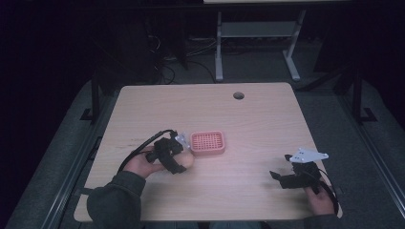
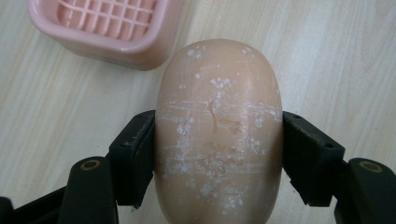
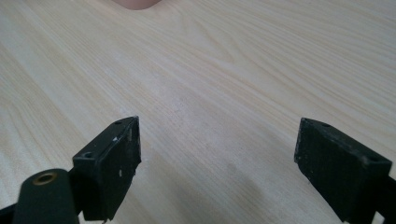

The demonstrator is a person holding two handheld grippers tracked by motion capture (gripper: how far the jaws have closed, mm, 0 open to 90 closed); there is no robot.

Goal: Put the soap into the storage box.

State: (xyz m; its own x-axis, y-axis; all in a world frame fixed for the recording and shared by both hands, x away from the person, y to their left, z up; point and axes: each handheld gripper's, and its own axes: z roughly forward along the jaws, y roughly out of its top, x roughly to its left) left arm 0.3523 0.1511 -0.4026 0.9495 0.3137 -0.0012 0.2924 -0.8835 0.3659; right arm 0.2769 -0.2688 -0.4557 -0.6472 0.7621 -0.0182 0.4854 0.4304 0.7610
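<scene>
- Pale wood surface (image 1: 248,119) is carrying everything, with dark floor lying beyond it.
- Left tongs (image 2: 218,154) are pinching the soap bar (image 2: 218,130) across its short width; its long axis is running straight out from them.
- Soap is pointing past the pink tray (image 2: 105,28), which is sitting just beside its far end, off to one side.
- Right tongs (image 3: 217,163) are hovering spread and empty, well apart from the tray; the left hand is nearer.

Left tongs (image 2: 218,149) clamped (full); right tongs (image 3: 217,163) spread wide.
</scene>
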